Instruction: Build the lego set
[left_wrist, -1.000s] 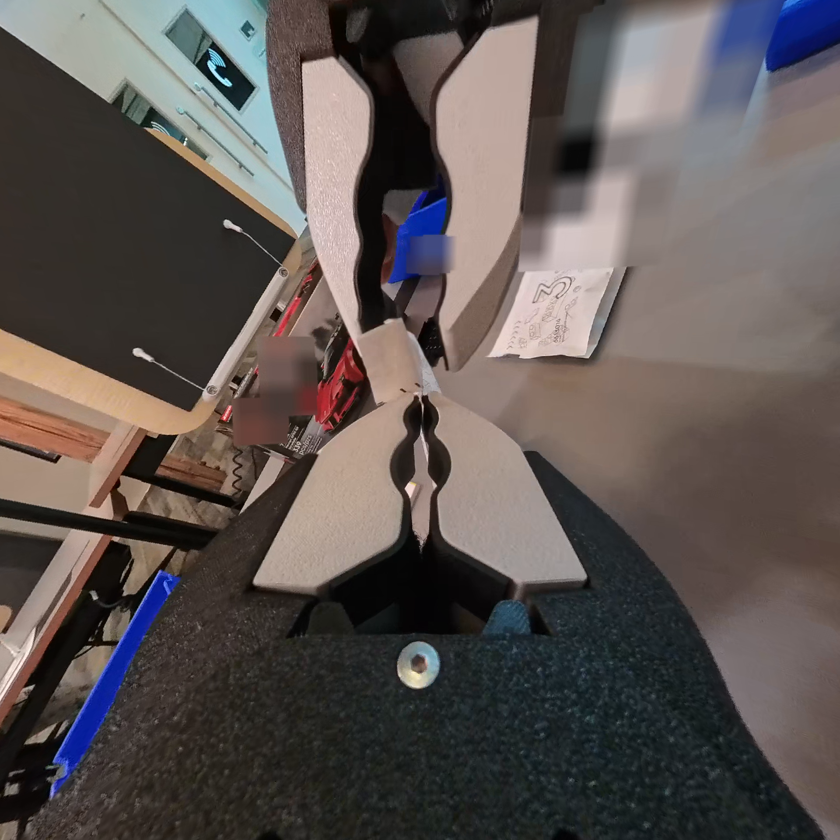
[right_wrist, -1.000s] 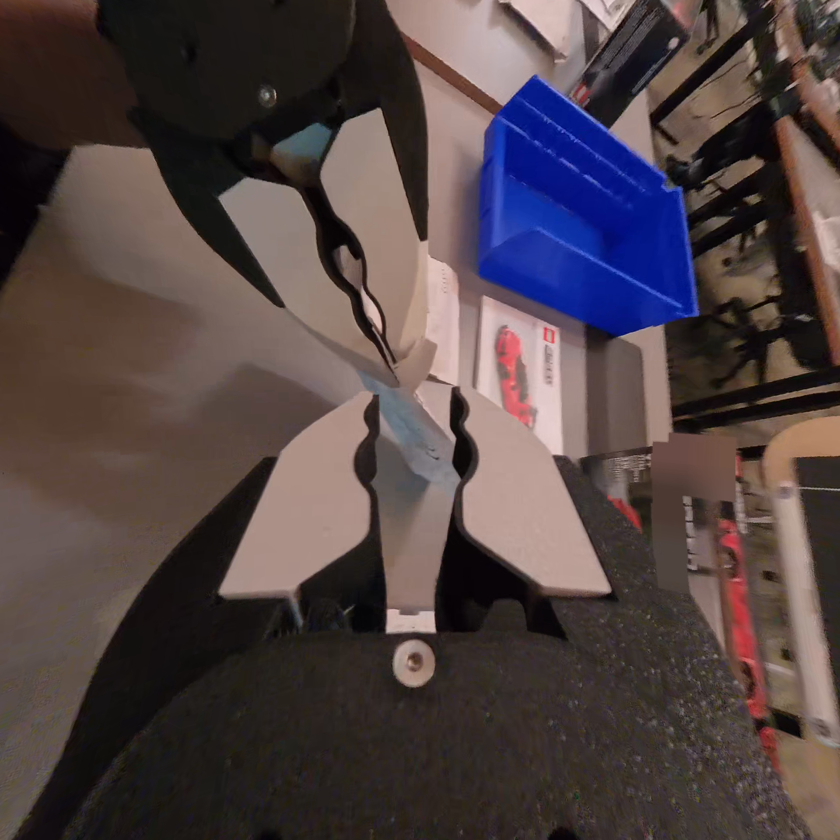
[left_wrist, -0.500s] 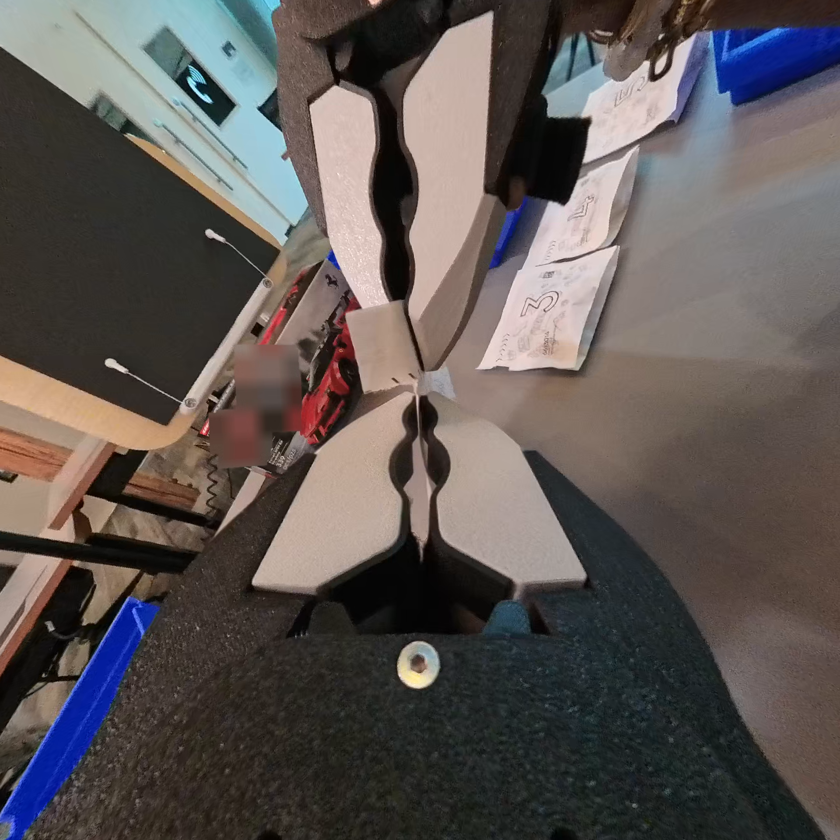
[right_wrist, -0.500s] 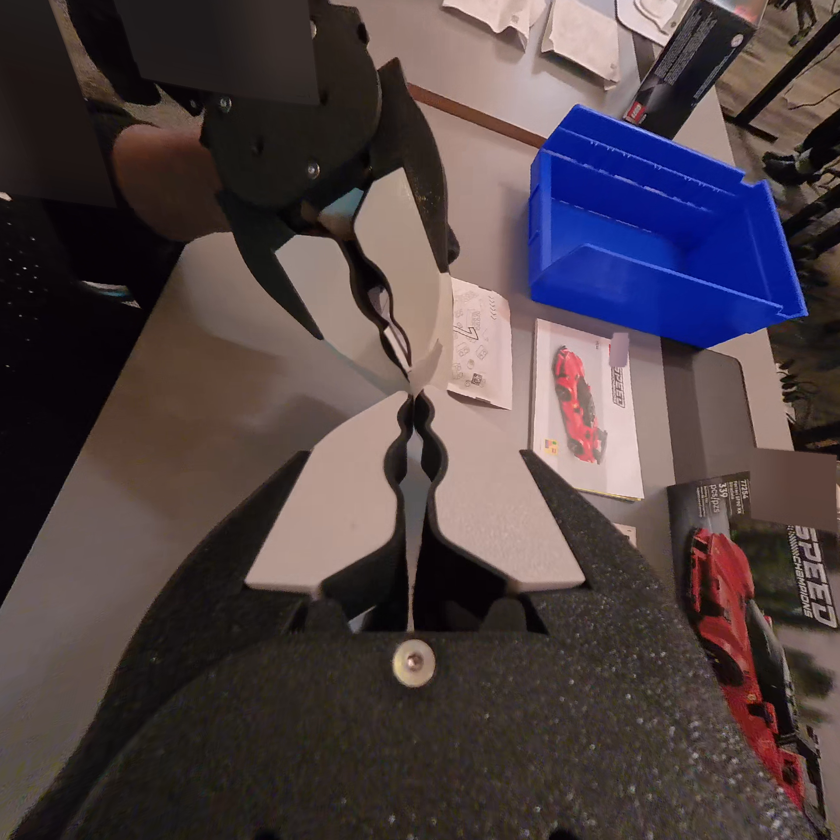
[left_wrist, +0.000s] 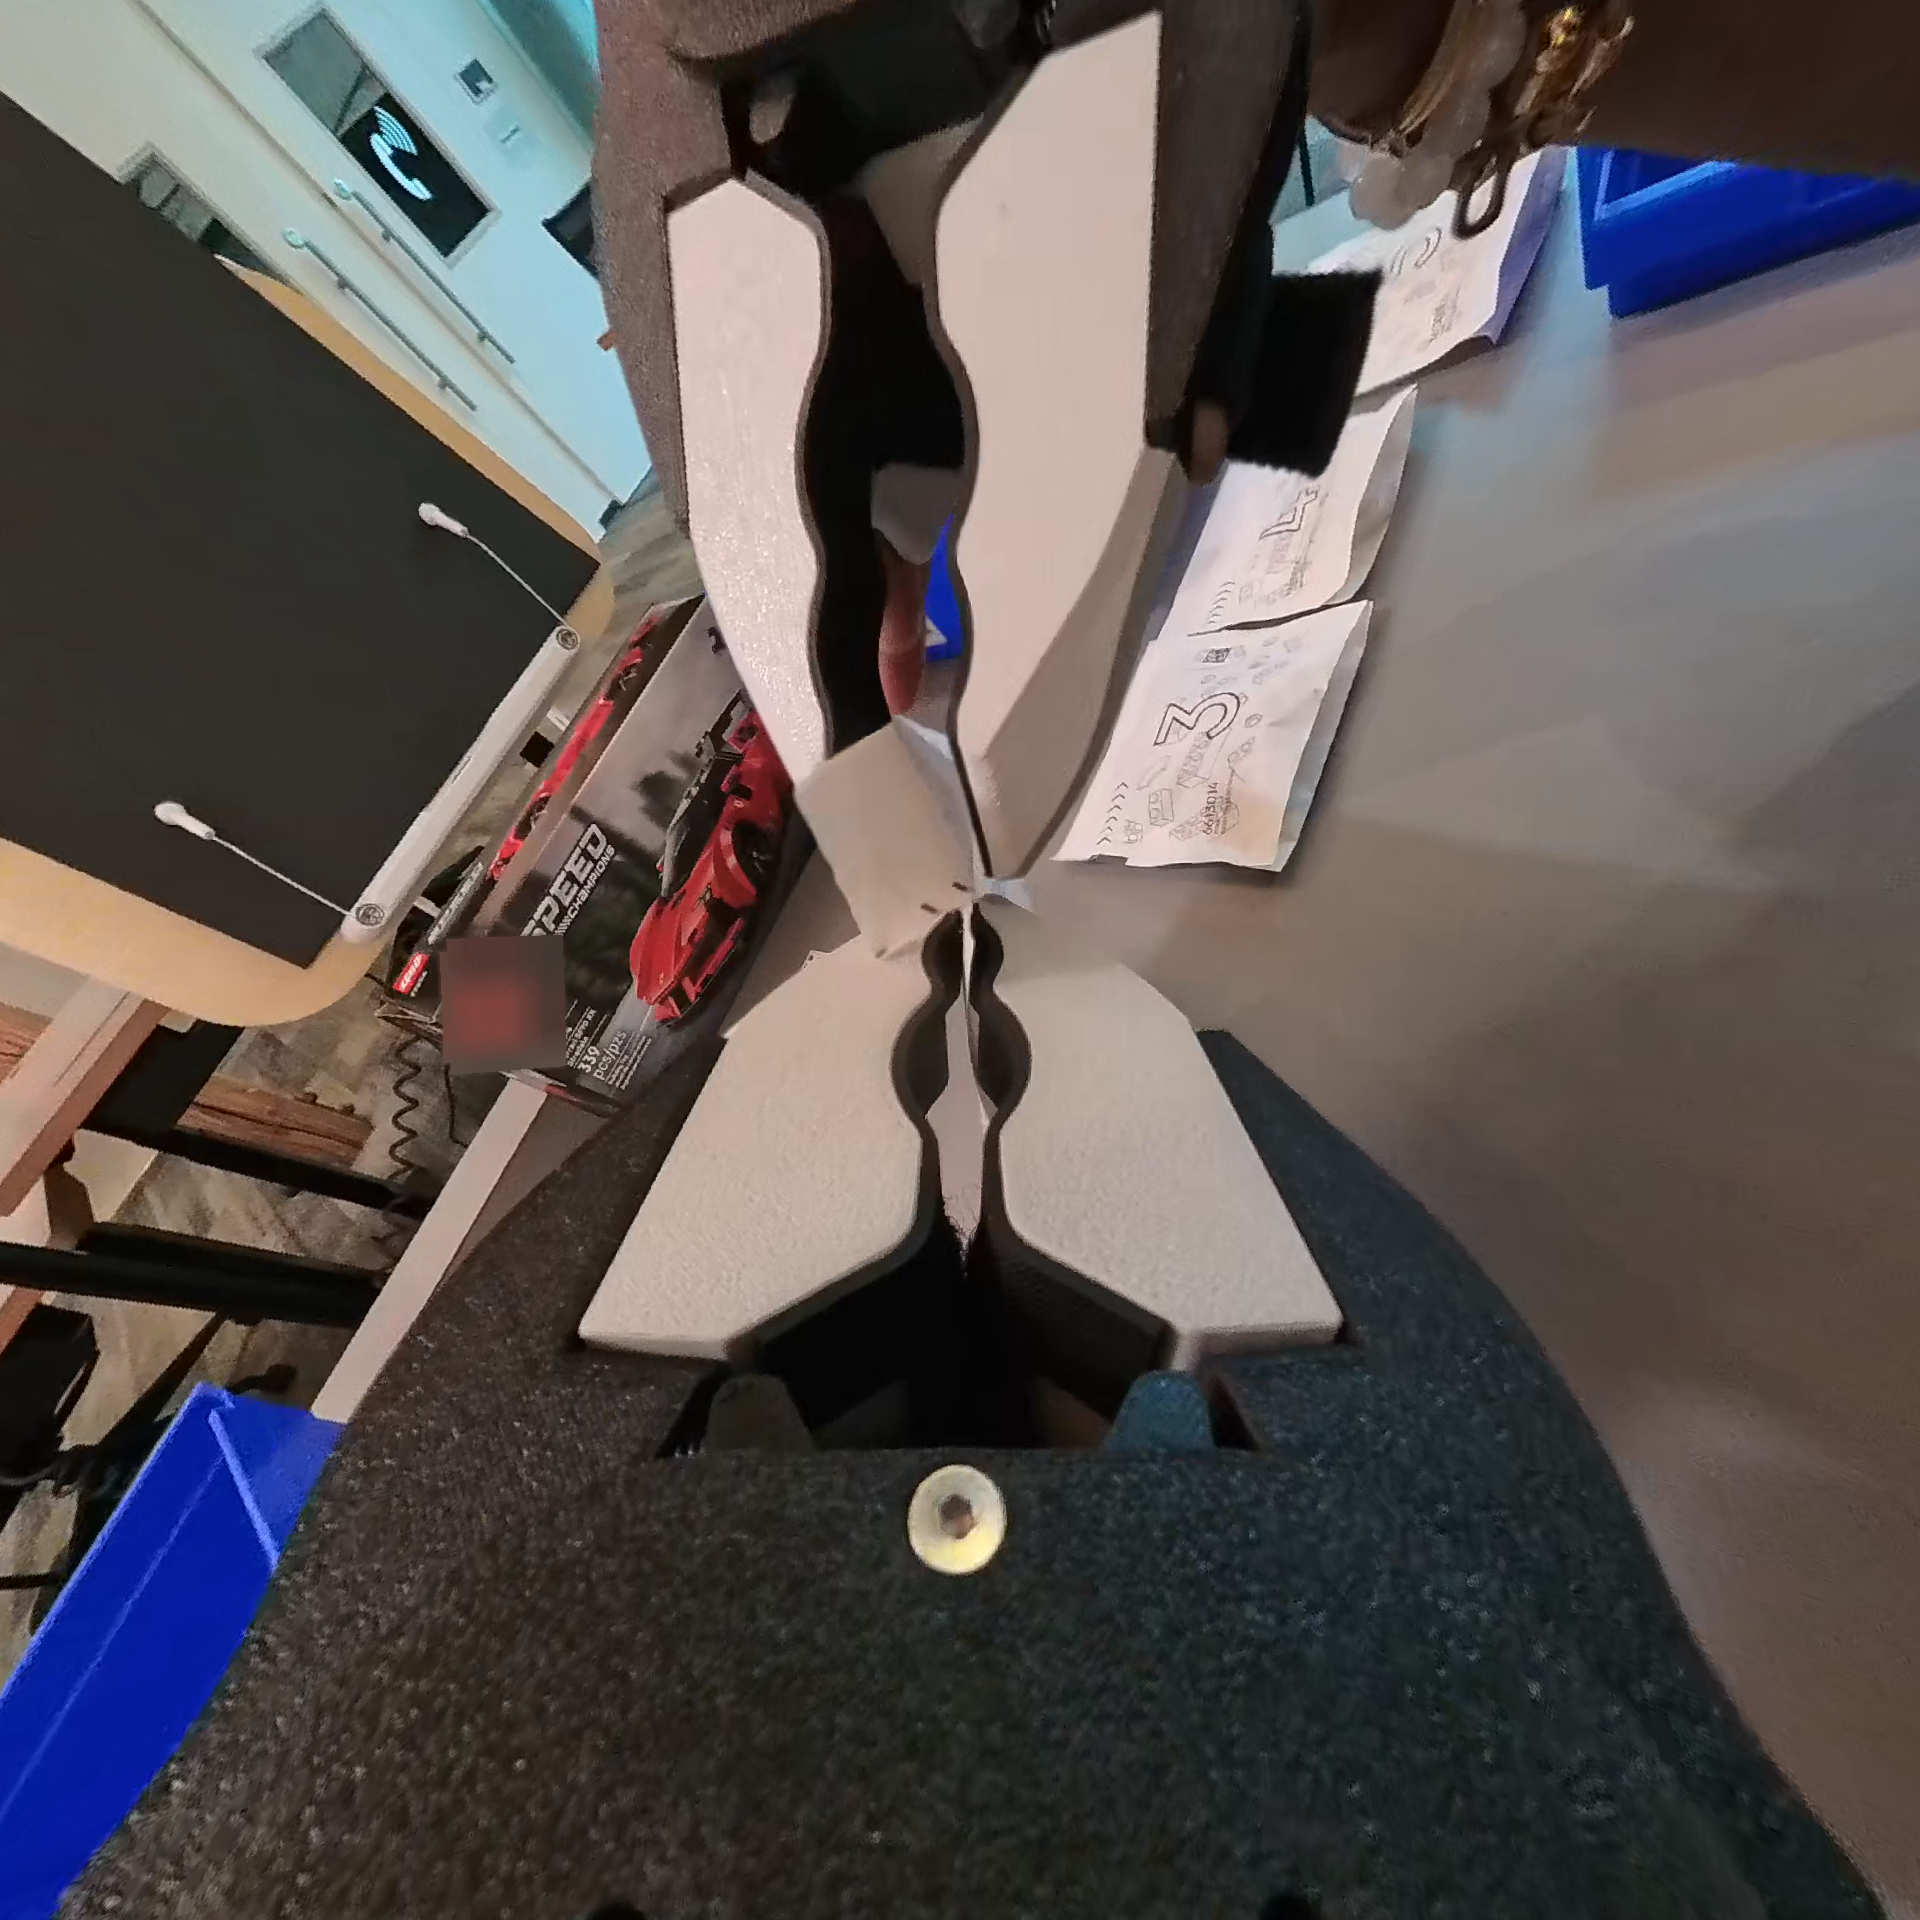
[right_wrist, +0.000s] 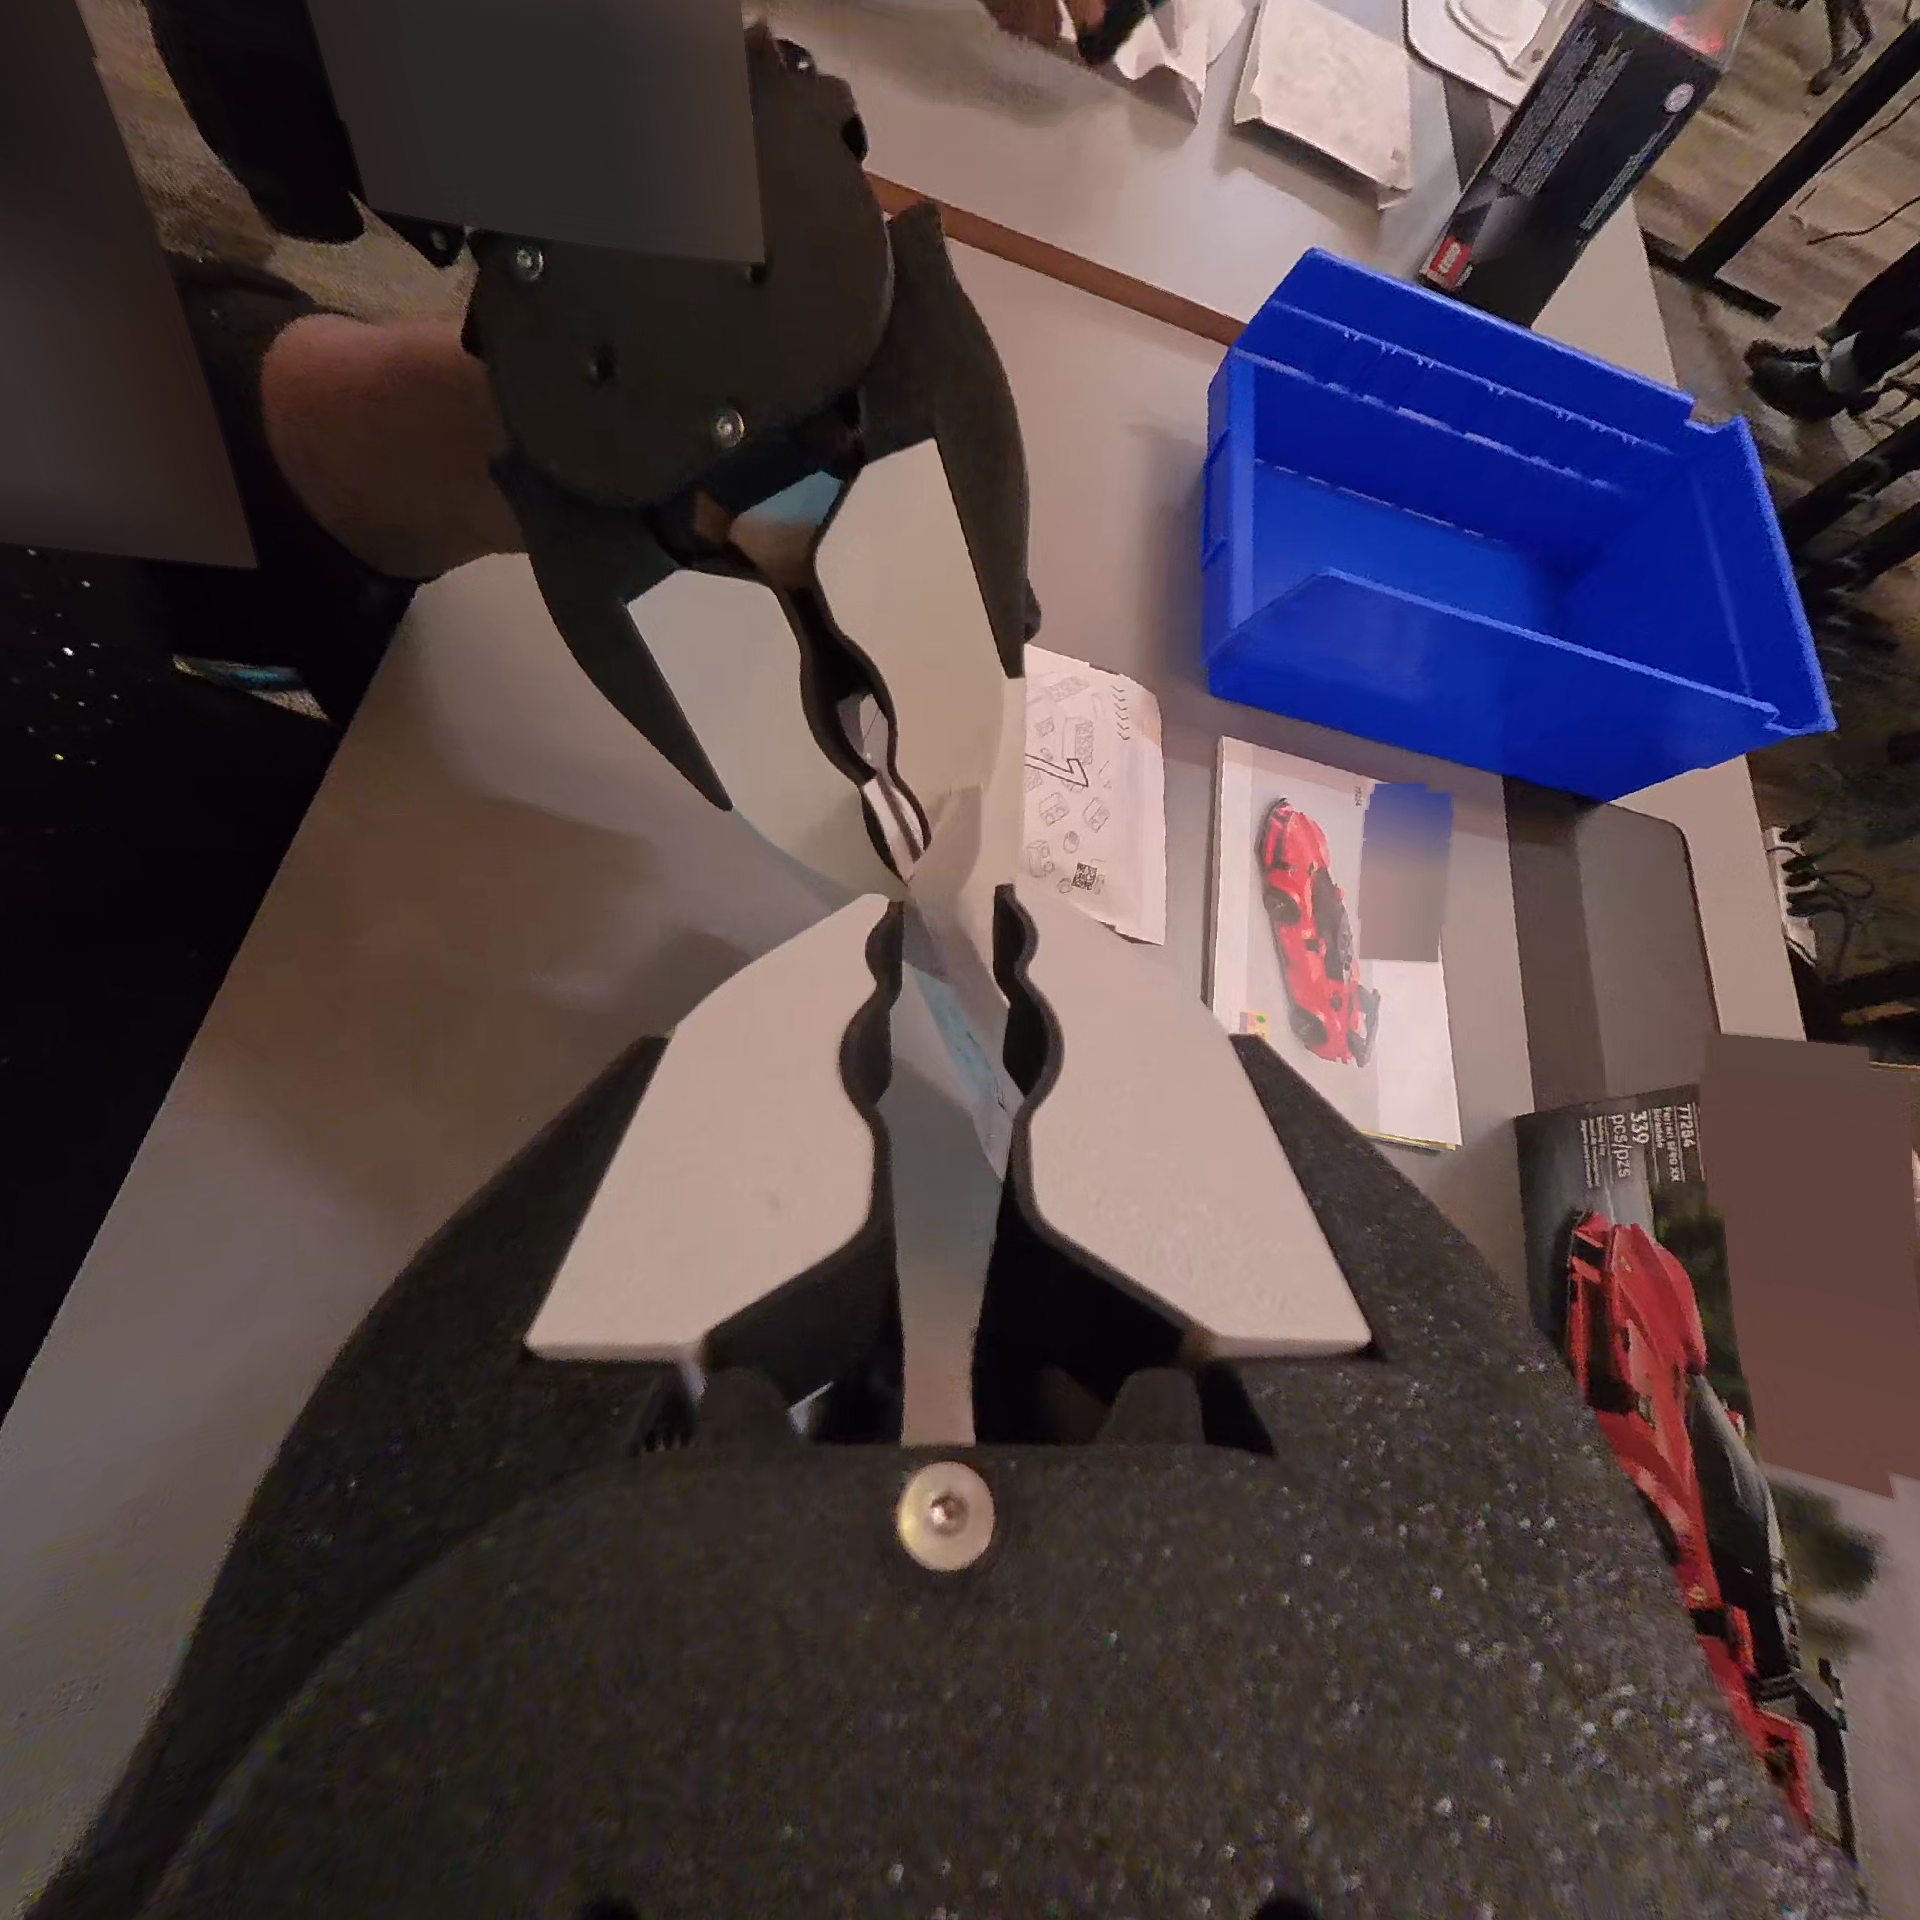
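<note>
While my left gripper (left_wrist: 971, 925) pinches a white paper packet's (left_wrist: 894, 821) edge, my right gripper (right_wrist: 945, 914) stands narrowly parted around it — above the grey tabletop (right_wrist: 468, 935).

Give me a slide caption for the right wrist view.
Two hand-held grippers meet tip to tip over a grey table, sharing a pale paper bag beside a blue bin.

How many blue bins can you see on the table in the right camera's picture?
1. The blue bin sits at the table's far side, just beyond the booklet with a red car. Others may lie outside this view.
</note>
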